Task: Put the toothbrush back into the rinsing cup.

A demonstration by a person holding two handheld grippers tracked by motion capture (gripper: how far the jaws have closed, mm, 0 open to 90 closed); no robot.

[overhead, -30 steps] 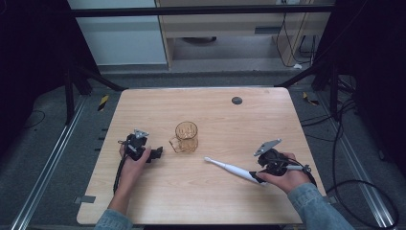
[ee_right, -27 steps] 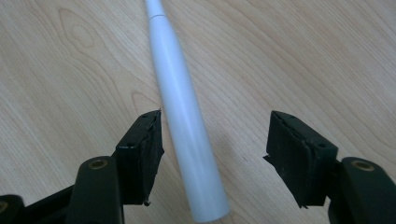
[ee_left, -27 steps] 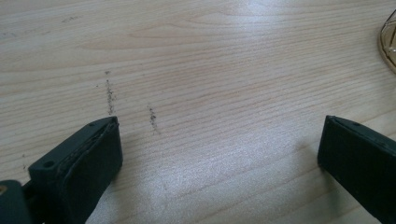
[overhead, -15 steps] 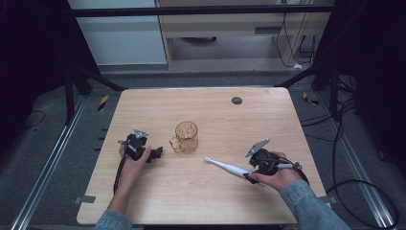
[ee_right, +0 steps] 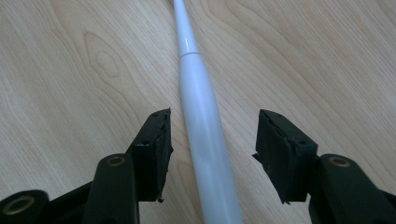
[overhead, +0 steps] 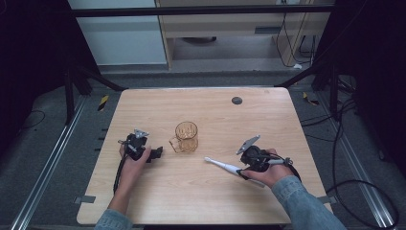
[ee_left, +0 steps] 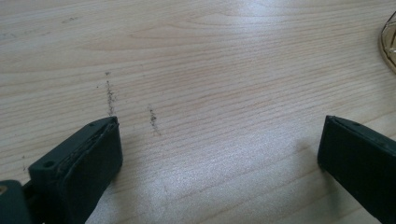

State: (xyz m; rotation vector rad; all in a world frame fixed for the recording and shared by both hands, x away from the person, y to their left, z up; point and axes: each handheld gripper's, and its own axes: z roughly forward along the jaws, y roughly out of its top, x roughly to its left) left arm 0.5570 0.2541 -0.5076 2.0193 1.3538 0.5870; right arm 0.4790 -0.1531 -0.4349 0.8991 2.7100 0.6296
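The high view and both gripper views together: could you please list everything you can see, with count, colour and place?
Table: one, light wood, centre of the high view.
Cup: one, clear amber, with a handle, upright at mid-table.
Electric toothbrush: one, white, lying flat on the table right of the cup, between the right gripper's jaws.
Round disc: one, dark, on the table near the far edge.
Cabinet: one, pale, beyond the table.
Left gripper: one, black, resting left of the cup, jaws wide apart over bare wood.
Right gripper: one, black, jaws have just been closing, pads not yet touching the toothbrush.
Hands: two, each holding a gripper; denim sleeves at the near edge.
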